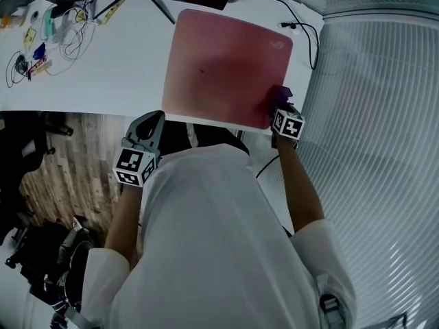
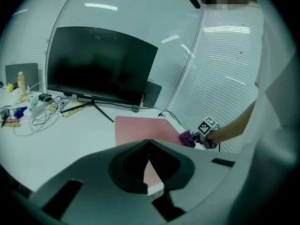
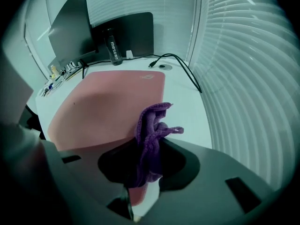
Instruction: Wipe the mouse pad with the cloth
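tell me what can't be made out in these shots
Whether the cloth touches the mouse pad: in the head view the right gripper covers it; in the right gripper view the bunched cloth hides the pad beneath.
Pad's near edge: in the left gripper view the body of the left gripper covers it.
The clutter at far left: head view, too small to name.
The logo on the pad's corner: too small to read.

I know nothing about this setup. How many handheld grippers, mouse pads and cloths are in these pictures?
Grippers: 2, the left gripper and the right gripper
Pink mouse pad: 1
Purple cloth: 1
Total: 4
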A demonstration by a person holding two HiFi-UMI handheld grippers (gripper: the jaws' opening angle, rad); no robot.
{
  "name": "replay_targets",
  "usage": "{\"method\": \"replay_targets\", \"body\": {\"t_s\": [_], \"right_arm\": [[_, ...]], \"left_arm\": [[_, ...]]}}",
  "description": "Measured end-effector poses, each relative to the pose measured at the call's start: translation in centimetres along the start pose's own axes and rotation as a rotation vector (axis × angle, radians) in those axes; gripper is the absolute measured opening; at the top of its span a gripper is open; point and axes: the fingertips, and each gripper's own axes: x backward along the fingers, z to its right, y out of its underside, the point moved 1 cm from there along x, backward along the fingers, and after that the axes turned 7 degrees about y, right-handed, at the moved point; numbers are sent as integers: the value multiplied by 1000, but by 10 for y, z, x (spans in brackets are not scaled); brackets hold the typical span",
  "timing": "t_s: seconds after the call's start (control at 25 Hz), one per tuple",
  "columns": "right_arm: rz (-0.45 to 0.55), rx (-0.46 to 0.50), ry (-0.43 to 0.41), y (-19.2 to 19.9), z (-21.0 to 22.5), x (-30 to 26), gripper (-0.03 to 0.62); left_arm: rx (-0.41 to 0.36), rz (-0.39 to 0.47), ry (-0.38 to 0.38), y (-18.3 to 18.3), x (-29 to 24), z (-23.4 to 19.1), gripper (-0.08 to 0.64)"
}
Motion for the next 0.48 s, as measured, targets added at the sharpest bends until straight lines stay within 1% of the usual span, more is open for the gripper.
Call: {"method": "replay_targets", "body": {"t_s": [0.16,0.48], "right_arm": [[-14,3,13,-5,-13,0,133],[-29,39,-19,-16,-67,0,133]], "left_arm": [[8,3,6,1,6,-17,17],[30,13,19,-1,14,-47,17]]}}
